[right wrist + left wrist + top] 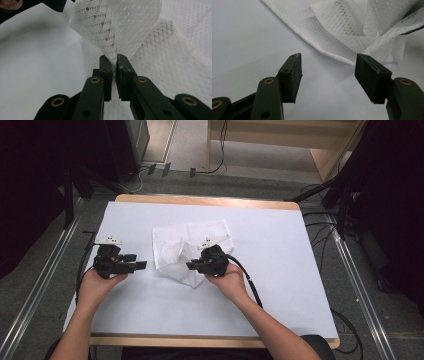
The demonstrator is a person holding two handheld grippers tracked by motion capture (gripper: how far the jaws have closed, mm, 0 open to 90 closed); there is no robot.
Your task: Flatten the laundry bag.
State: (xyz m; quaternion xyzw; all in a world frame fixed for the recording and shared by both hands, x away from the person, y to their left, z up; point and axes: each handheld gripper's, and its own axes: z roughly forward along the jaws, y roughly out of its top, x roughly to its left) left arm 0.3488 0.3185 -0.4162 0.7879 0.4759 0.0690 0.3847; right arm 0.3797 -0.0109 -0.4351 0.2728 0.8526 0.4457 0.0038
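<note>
The left gripper rests low on the table, just left of the cloth, its jaws standing wide apart with nothing between them. In the left gripper view the cloth's near hem runs slantwise across the frame just ahead of the pads, close but not touching.

The cloth is a white mesh sheet, rumpled and partly folded over itself, lying near the table's middle. Its long side runs roughly left to right in the high view, with a loose point hanging toward the person.

The right gripper sits on the cloth's right part, pointing left toward the other gripper. Its jaws are pinched on a fold; in the right gripper view the mesh rises from between the pads in a raised fan.

The coming move likely turns on the free left hem: it lies straight ahead of the open left gripper, which is the nearer one, so a short advance toward the right should take it.
</note>
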